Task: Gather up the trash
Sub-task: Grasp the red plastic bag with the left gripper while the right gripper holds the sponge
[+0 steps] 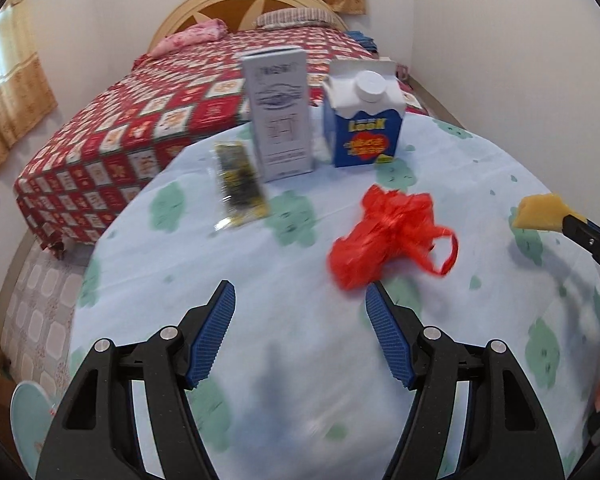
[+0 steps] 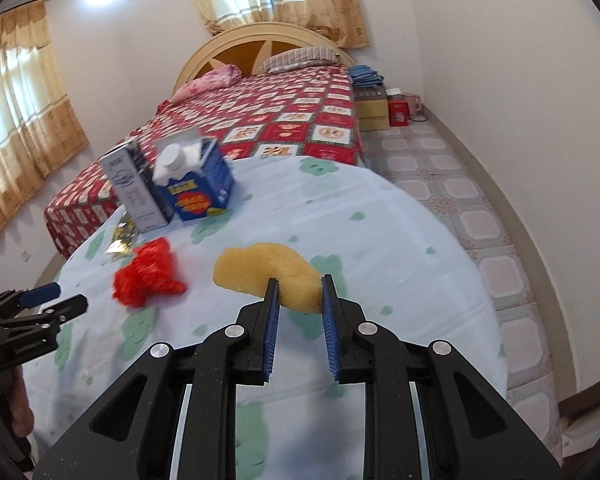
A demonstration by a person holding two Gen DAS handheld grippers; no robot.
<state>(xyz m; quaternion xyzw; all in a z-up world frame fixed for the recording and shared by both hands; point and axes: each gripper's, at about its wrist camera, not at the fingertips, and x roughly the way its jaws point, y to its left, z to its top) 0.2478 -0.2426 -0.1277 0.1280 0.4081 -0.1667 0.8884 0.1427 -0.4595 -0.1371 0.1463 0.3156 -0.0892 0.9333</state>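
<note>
Right gripper (image 2: 299,286): jaws clamped on one end of a yellow sponge (image 2: 268,274), which is squeezed between the blue pads and juts out ahead and to the left of the tips, clear of the table (image 2: 400,240). The left wrist view shows the same sponge (image 1: 542,212) at its right edge, held above the cloth.

Left gripper (image 1: 300,300): jaws stand wide apart with nothing between them, hovering over the light blue cloth. A crumpled red bag (image 1: 388,236) lies on the table just ahead of its right finger; contact cannot be told. Farther ahead stand a grey carton (image 1: 280,116) and, to its right, a blue carton (image 1: 366,120) with a white cap, near each other. A dark and yellow wrapper (image 1: 240,184) lies flat ahead and left, just beside the grey carton's base.

Beyond the table is a bed (image 1: 140,120) with a red patterned cover.

The frames are blurred in places.
</note>
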